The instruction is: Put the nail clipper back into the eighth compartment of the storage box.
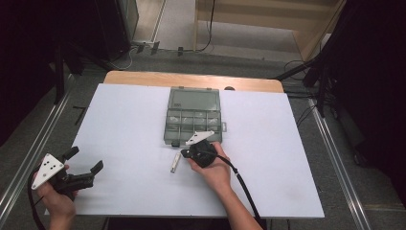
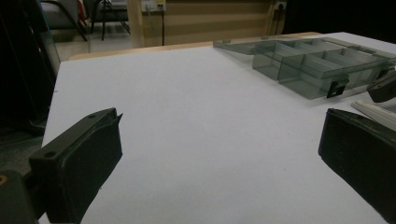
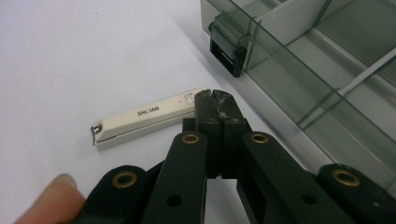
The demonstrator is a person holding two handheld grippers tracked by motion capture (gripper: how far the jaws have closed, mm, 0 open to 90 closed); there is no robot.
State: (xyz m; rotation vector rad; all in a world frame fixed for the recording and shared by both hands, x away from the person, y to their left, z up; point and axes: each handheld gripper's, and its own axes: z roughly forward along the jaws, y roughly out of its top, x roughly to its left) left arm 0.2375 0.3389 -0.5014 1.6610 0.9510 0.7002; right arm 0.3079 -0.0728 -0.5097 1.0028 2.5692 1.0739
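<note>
A cream nail clipper [image 1: 175, 163] [image 3: 140, 119] lies flat on the white table [image 1: 124, 124], just in front of a smoky transparent organizer box [image 1: 194, 117] [image 3: 303, 60] whose lid stands open. My right gripper [image 1: 184, 154] [image 3: 215, 95] is shut, its jaws pressed together with nothing between them. Its tips sit at the clipper's near end, beside the box's black latch [image 3: 226, 53]. At the table's front left corner my left gripper [image 1: 87, 158] [image 2: 222, 126] is open and empty, aimed across the table toward the box [image 2: 308, 65].
The box has several small compartments and sits at the table's middle back. Bare white surface [image 2: 196, 93] stretches between the two grippers. A wooden table edge [image 1: 191, 79] runs along the back, with cables on the floor beyond it.
</note>
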